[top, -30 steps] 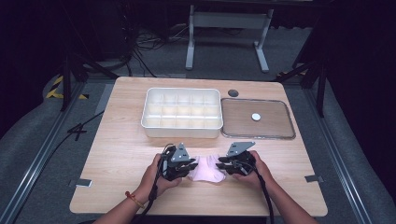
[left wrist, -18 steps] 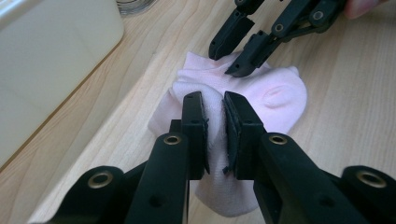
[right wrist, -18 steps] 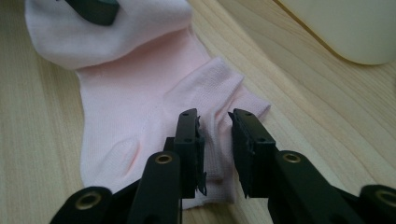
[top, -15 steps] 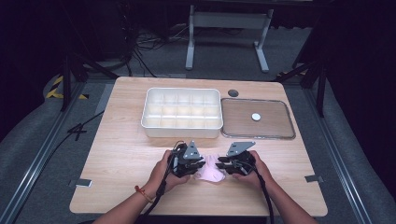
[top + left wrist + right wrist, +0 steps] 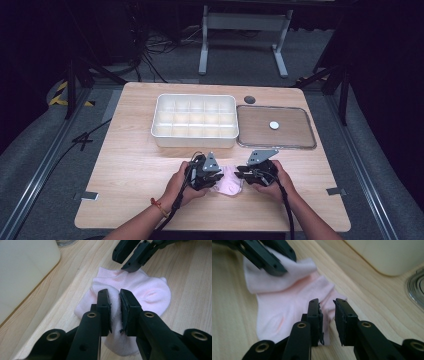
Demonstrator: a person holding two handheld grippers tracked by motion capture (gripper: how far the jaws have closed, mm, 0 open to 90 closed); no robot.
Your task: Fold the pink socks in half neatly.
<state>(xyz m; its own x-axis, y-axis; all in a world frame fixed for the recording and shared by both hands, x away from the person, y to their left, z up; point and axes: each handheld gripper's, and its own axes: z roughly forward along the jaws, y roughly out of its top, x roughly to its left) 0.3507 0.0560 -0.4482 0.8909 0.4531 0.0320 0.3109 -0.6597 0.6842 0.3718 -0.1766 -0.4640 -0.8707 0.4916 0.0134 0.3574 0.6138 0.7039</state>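
A pale pink sock (image 5: 228,184) lies on the wooden table (image 5: 135,165) near its front edge, between the two hand-held grippers. My left gripper (image 5: 218,176) comes in from the left and is shut on a raised fold of the sock (image 5: 150,290), which fills the gap at its tips (image 5: 115,293). My right gripper (image 5: 240,175) reaches in from the right. Its jaws (image 5: 326,302) have just been closing a little and stand slightly apart over the sock's edge (image 5: 287,310), with fabric between them but not pressed. Each gripper view also shows the other gripper at the sock's far side (image 5: 130,266) (image 5: 274,262).
A white compartment box (image 5: 195,142) stands behind the hands at mid-table. To its right lies a flat metal-rimmed tray (image 5: 250,145) with a small white disc (image 5: 273,125) on it. A dark round hole (image 5: 249,99) sits near the back edge.
My left gripper has moved right onto the sock, which is now bunched between the two grippers. The right hand has stayed put.
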